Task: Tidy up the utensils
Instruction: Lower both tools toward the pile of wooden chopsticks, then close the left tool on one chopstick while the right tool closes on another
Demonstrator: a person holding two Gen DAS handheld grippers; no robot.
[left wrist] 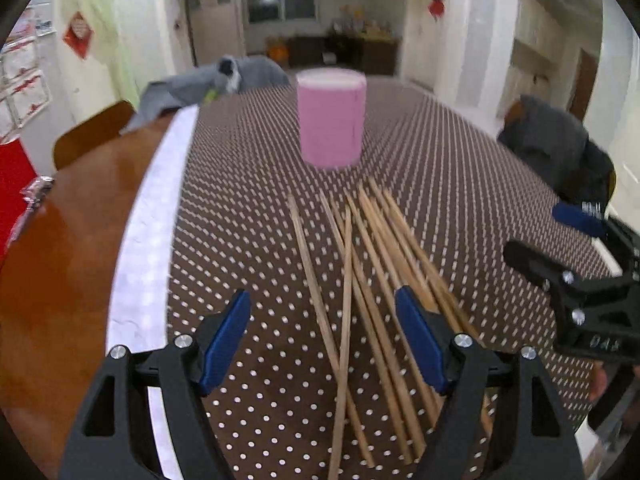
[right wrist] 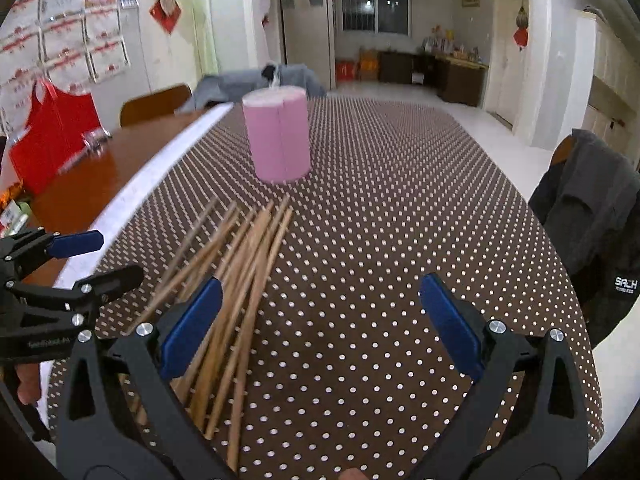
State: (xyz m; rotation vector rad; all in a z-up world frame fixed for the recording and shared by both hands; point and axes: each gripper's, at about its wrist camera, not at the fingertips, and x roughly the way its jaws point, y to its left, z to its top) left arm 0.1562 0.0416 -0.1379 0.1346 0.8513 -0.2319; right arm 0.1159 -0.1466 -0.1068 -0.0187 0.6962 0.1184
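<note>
Several wooden chopsticks [left wrist: 368,280] lie in a loose pile on the brown polka-dot tablecloth [left wrist: 248,208]; the pile also shows in the right wrist view [right wrist: 244,264]. A pink cylindrical holder [left wrist: 331,118] stands upright beyond them, also in the right wrist view [right wrist: 278,136]. My left gripper [left wrist: 322,312] is open and empty, its jaws straddling the near part of the pile. My right gripper [right wrist: 320,296] is open and empty, just right of the pile, with its left finger over the sticks. The right gripper shows at the left view's right edge [left wrist: 568,248], and the left gripper at the right view's left edge [right wrist: 86,258].
A white strip [left wrist: 156,216] borders the cloth's left side, with bare wooden table [left wrist: 60,280] beyond. A red bag [right wrist: 52,136] sits at far left. Grey cloth [left wrist: 208,80] lies at the table's far end. A chair with a dark jacket [right wrist: 592,216] stands at right.
</note>
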